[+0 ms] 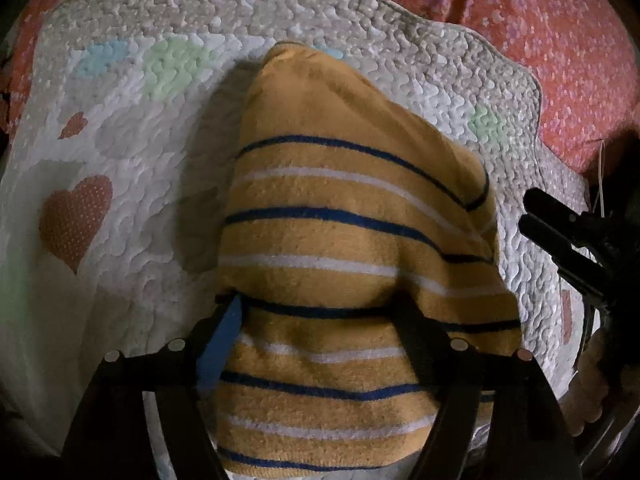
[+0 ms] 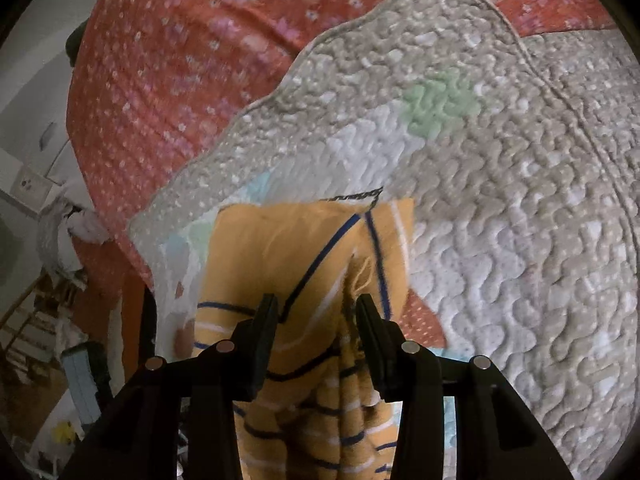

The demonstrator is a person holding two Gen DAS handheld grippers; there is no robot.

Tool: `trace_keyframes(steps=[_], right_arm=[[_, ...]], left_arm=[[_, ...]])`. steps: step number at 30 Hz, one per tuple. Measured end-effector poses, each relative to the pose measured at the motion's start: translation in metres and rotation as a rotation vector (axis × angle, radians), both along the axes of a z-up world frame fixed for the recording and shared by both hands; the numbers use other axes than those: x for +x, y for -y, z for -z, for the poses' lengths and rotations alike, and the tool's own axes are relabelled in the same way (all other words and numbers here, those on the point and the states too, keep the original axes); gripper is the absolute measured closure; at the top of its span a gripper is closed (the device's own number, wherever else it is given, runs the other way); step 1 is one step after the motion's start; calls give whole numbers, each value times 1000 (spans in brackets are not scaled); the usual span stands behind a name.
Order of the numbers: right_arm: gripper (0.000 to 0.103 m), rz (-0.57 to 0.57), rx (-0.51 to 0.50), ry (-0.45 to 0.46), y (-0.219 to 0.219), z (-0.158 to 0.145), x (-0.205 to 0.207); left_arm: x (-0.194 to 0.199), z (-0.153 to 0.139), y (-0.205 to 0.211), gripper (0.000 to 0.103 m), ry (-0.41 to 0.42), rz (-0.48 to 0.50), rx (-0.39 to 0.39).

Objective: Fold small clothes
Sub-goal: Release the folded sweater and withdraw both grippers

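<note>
A small mustard-yellow fleece garment with blue and white stripes is laid on a quilted cream mat with heart patches, which is spread over a red floral bedsheet, presumably so that a flat folding surface is given. The left gripper is held wide, its fingers straddling the garment's near part; whether cloth is pinched cannot be told. The right gripper is likewise held apart over a bunched edge, seemingly so that a fold can be taken up.
</note>
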State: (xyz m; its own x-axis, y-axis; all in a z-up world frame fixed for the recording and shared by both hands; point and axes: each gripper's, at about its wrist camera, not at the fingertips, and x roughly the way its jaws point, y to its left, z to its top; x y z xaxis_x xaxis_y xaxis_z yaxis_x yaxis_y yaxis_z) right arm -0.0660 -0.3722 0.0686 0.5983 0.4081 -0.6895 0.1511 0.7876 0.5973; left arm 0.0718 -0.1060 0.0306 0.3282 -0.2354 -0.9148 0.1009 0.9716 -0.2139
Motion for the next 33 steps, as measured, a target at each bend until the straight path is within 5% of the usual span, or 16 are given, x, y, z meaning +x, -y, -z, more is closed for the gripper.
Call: trace_keyframes(steps=[15, 23, 33], right_arm=[[55, 46, -87, 26, 12, -7, -10], [54, 87, -160, 47, 3, -13, -50], [50, 106, -203, 70, -26, -26, -114]], left_arm=[[-39, -87, -28, 28, 198, -71, 23], [-83, -132, -47, 28, 336, -83, 65], [-122, -159, -73, 28, 397, -120, 31]])
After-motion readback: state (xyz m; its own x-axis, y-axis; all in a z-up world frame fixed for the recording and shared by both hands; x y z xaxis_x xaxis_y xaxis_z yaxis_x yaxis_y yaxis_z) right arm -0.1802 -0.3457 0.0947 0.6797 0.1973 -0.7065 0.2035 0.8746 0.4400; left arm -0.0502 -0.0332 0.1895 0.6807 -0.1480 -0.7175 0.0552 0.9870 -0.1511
